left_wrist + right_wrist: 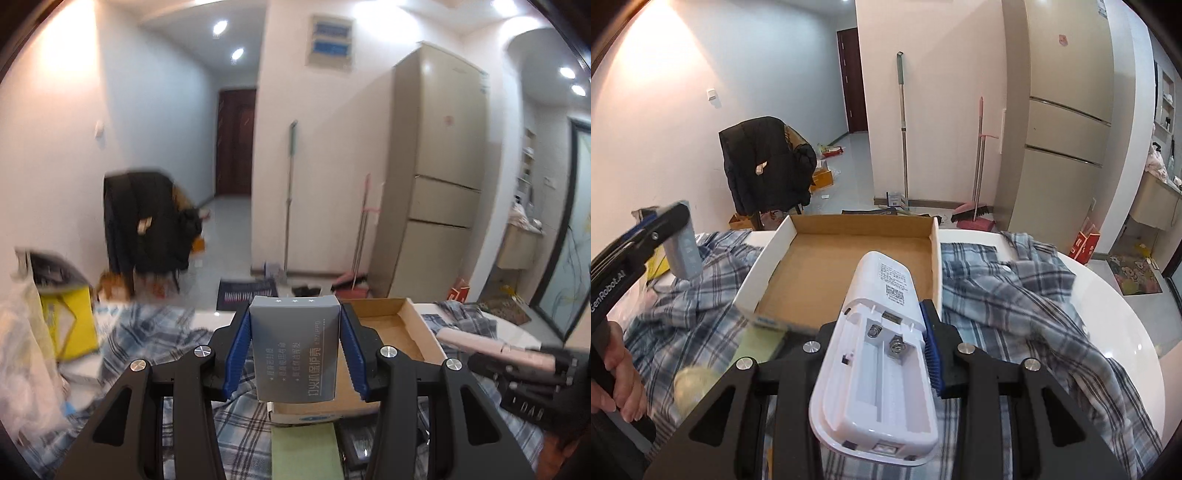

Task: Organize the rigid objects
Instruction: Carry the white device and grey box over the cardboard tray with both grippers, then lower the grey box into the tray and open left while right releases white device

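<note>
left gripper point(294, 350): grey box point(295, 350) lengthwise | right gripper point(882, 354): white remote point(877, 354) pointing forward

White walls and ceiling spotlights point(219, 26) frame a grey tiled floor point(857, 162), a beige fridge point(439, 162), a dark door point(236, 144) (down the hallway), and a jacket-draped chair point(764, 166).

Left pad hidden behind white remote point(875, 354)

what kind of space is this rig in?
Likely a lived-in apartment, dining or kitchen area: tall fridge, mop and broom against the wall, jacket over a chair.
</note>
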`<state>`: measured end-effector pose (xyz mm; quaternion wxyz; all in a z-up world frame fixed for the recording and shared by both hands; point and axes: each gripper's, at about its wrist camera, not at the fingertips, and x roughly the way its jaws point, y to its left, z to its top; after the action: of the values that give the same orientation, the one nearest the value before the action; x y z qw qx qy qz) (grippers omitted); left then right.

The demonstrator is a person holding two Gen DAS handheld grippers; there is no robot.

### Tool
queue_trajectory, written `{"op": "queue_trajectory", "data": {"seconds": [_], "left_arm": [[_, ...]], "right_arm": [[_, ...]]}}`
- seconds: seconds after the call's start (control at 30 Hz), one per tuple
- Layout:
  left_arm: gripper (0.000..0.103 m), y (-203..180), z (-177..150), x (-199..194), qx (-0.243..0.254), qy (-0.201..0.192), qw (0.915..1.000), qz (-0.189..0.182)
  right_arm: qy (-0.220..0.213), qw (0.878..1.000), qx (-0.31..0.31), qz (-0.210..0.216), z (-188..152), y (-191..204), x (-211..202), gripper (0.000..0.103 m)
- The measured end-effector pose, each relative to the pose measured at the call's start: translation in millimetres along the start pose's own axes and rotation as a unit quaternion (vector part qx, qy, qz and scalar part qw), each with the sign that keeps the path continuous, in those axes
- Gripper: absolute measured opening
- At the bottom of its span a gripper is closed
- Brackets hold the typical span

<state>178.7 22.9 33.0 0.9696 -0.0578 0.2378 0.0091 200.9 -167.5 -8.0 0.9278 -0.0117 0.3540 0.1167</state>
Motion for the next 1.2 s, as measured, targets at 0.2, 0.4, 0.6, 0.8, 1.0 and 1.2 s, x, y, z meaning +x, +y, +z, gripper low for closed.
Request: {"op": "queue_trajectory", "data": {"seconds": [0.2,0.4,0.6,0.8,1.0,1.2], "left_arm": [[0.049,-1.6,5.8,76.7,0.003,0.145,0.989,-0.029],[0.049,-15.9,-11.5,118.3,0.034,0.211,0.9765,-0.028],[0.049,-20.8,-26.1,143.6,0.032,0.28,0.9594,-0.011],[0.076,-24.2,-15.4,124.6,0.048,0.225,0.9731,-0.011],[0.087,-22.4,7.2,86.0,0.06,0.113,0.9918,0.005],[0.103,1.0,21.9,30.5,0.01,-0.036,0.9987,-0.036]], "right_arm": [[0.021,1.0,0.02,-0.011,18.2,-2.4,46.3,0.032],[0.06,0.997,0.044,-0.004,18.0,-11.0,84.7,0.032],[0.057,0.998,0.021,-0.015,13.6,-6.4,92.5,0.032],[0.056,0.998,0.028,-0.018,11.4,-12.1,97.7,0.032],[0.068,0.997,0.022,-0.023,12.9,-10.5,106.0,0.033],[0.082,0.996,0.025,-0.011,10.0,-7.2,108.8,0.033]]}}
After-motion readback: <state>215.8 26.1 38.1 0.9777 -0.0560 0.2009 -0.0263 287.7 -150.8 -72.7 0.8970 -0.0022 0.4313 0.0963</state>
